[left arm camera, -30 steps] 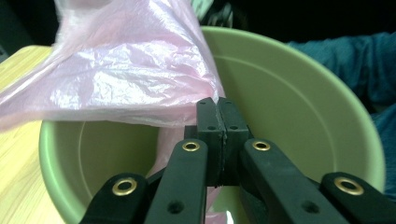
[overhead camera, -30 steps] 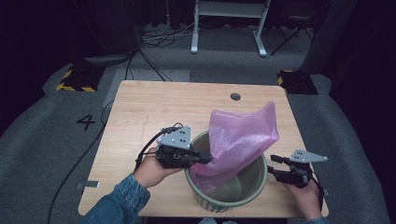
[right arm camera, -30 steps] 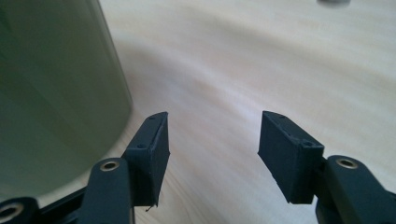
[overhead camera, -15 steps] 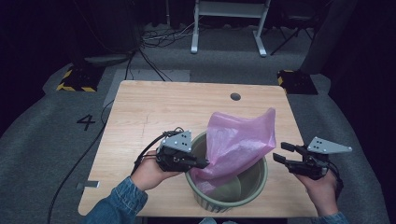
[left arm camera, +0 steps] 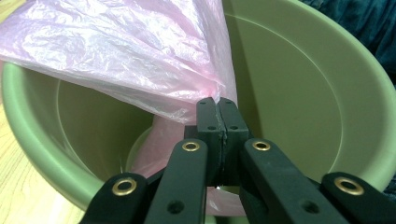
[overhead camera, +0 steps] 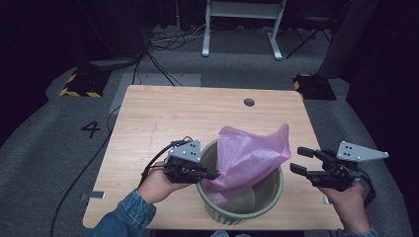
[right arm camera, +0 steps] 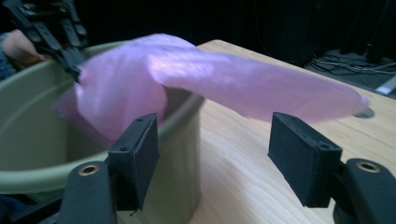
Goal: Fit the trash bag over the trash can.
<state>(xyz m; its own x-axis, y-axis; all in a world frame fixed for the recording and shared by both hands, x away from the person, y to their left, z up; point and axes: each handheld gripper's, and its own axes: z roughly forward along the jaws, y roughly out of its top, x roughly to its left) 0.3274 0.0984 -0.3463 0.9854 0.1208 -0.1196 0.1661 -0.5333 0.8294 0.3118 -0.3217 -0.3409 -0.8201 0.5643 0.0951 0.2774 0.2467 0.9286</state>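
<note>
An olive-green plastic bin (overhead camera: 222,213) stands near the front edge of the wooden table (overhead camera: 163,118). A pink plastic bag (overhead camera: 252,158) hangs partly inside it, its top sticking up and leaning right. My left gripper (overhead camera: 213,174) is at the bin's left rim, shut on the bag's edge; in the left gripper view the jaws (left arm camera: 217,105) pinch the pink film (left arm camera: 126,51) over the bin (left arm camera: 299,93). My right gripper (overhead camera: 300,160) hovers to the right of the bin, off the bag. Its jaws have just been opening, with nothing between them (right arm camera: 212,149); the bag (right arm camera: 210,84) lies beyond.
A round cable hole (overhead camera: 249,102) sits at the table's back right. The right hand is close to the table's right edge. A cable (overhead camera: 153,160) trails from the left gripper across the table. A white frame's legs (overhead camera: 242,29) stand on the floor behind.
The right gripper has risen and drawn away from the bin's right rim, its jaws wider. The bag's top has sagged a little. The left gripper has stayed put.
</note>
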